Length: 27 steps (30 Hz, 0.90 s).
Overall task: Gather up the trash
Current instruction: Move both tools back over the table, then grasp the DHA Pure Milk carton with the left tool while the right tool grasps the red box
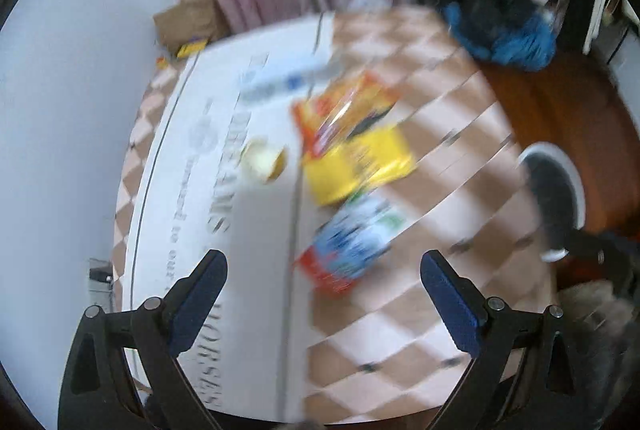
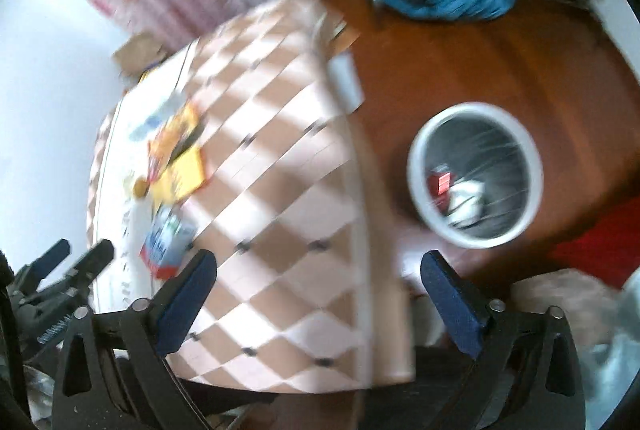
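Both grippers, left (image 1: 324,266) and right (image 2: 319,266), hang spread wide and empty above the checked pink-and-brown tablecloth (image 2: 280,166). Ahead lie blurred yellow (image 1: 356,164), orange (image 1: 344,114) and blue-red (image 1: 352,242) crinkled wrappers. Right of them stands the white-rimmed round bin (image 2: 474,174); contents indistinct.

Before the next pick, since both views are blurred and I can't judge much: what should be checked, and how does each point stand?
1. Left tongs empty and open: ok, nothing between the pads.
2. Right tongs empty and open: ok.
3. Trash left on the table: ok, yellow packet, orange packet and blue-and-red packet lie close together.
4. Bin on the floor, mouth unblocked: ok, some trash already inside.
5. Pale peel-like scrap: cannot tell what it is.
6. Views sharp enough to aim: not ok.
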Motion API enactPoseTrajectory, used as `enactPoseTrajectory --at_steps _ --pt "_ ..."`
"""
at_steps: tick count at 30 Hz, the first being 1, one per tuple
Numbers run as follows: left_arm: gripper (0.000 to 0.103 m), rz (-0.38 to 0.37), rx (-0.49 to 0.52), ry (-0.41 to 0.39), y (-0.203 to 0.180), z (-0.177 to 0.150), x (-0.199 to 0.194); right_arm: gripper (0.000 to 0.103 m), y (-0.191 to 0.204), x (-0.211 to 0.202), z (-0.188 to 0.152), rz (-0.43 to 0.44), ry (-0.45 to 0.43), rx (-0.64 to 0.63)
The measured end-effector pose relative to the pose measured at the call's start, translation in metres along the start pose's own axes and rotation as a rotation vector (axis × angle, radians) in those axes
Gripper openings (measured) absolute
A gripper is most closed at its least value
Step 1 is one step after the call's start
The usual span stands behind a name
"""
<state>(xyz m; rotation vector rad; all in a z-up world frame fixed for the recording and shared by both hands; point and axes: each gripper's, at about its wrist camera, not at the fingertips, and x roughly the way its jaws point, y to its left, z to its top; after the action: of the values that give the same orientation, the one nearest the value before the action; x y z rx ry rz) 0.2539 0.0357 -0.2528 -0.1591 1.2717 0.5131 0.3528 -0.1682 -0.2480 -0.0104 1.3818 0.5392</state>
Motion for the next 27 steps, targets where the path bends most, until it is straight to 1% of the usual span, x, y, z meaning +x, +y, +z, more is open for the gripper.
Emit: enactPoseTrajectory --at_steps 1,2,3,5,8,9,10,11,12,14,15,16,17,18,20,21,22,23,24,25,26,27 --pt "0.098 -0.002 0.012 0.016 0.004 -0.004 0.008 0.074 0.008 0.015 -0.003 0.003 0.023 -0.008" --pt "0.098 -0.008 0.028 0.035 0.006 -0.005 0.017 0.066 0.015 0.03 -0.005 -0.005 0.05 -0.008" --pt "0.098 -0.022 0.05 0.056 0.006 -0.006 0.026 0.062 0.02 0.043 -0.007 -0.003 0.073 -0.005" --pt "0.098 -0.076 0.096 0.082 0.004 -0.005 0.042 0.062 0.025 0.064 -0.007 -0.003 0.107 0.004" --pt "0.098 -0.163 0.155 0.134 -0.01 0.002 0.066 0.062 0.029 0.084 -0.003 -0.015 0.134 0.013" --pt "0.097 -0.171 0.159 0.141 -0.012 0.003 0.071 0.062 0.029 0.089 0.0 -0.022 0.143 0.015" --pt "0.083 -0.177 0.165 0.15 -0.016 0.006 0.079 0.062 0.029 0.093 0.002 -0.024 0.153 0.014" --pt "0.062 -0.18 0.161 0.156 -0.016 0.006 0.081 0.062 0.029 0.096 0.004 -0.02 0.161 0.009" --pt "0.061 -0.196 0.144 0.161 -0.014 0.007 0.084 0.062 0.029 0.098 0.007 -0.017 0.162 0.004" --pt "0.056 -0.231 0.075 0.147 -0.005 0.006 0.081 0.063 0.032 0.1 0.015 0.003 0.168 -0.009" --pt "0.056 -0.233 0.041 0.14 0.003 0.005 0.08 0.066 0.034 0.101 0.019 0.016 0.169 -0.018" --pt "0.055 -0.218 0.0 0.131 0.012 0.001 0.078 0.07 0.04 0.101 0.024 0.032 0.17 -0.031" --pt "0.055 -0.193 -0.03 0.126 0.019 -0.002 0.076 0.071 0.047 0.102 0.029 0.049 0.169 -0.057" --pt "0.055 -0.155 -0.066 0.12 0.029 -0.006 0.074 0.071 0.057 0.104 0.035 0.062 0.166 -0.092" --pt "0.055 -0.089 -0.167 0.1 0.052 -0.017 0.07 0.072 0.083 0.106 0.045 0.065 0.166 -0.216" --pt "0.055 -0.065 -0.222 0.094 0.063 -0.022 0.07 0.076 0.099 0.109 0.051 0.057 0.162 -0.284" --pt "0.055 -0.053 -0.28 0.089 0.075 -0.028 0.069 0.081 0.12 0.112 0.056 0.038 0.16 -0.388" --pt "0.055 -0.048 -0.327 0.087 0.082 -0.032 0.069 0.084 0.136 0.117 0.059 0.018 0.168 -0.466" --pt "0.055 -0.052 -0.365 0.084 0.088 -0.035 0.07 0.084 0.152 0.122 0.061 -0.008 0.171 -0.551" --pt "0.055 -0.058 -0.393 0.089 0.094 -0.038 0.073 0.084 0.174 0.13 0.062 -0.051 0.18 -0.671" --pt "0.055 -0.058 -0.412 0.094 0.097 -0.039 0.076 0.084 0.19 0.136 0.061 -0.088 0.184 -0.761" --pt "0.055 -0.067 -0.425 0.094 0.1 -0.04 0.078 0.084 0.2 0.141 0.061 -0.108 0.185 -0.818"
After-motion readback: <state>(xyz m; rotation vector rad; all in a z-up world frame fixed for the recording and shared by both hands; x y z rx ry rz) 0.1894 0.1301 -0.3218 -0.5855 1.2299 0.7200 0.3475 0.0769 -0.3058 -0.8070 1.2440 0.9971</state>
